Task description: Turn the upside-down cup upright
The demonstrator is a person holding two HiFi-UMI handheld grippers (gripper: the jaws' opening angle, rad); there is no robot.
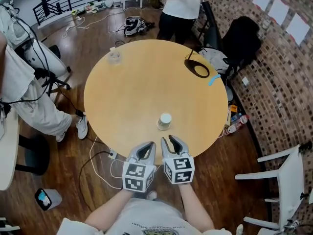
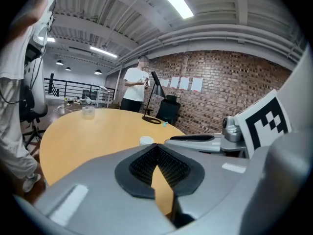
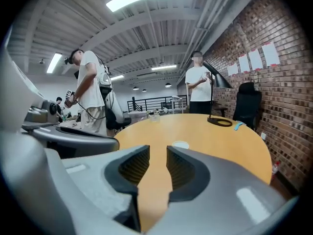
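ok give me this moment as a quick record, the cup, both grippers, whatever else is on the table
cup: stands on the round table near its front edge, white end up, nothing touching it
left gripper: jaws together, nothing between them, short of the cup
right gripper: jaws apart, nothing between them, short of the cup
also on table: clear container at the far left, black lamp base at the far right
task state: cup not yet gripped
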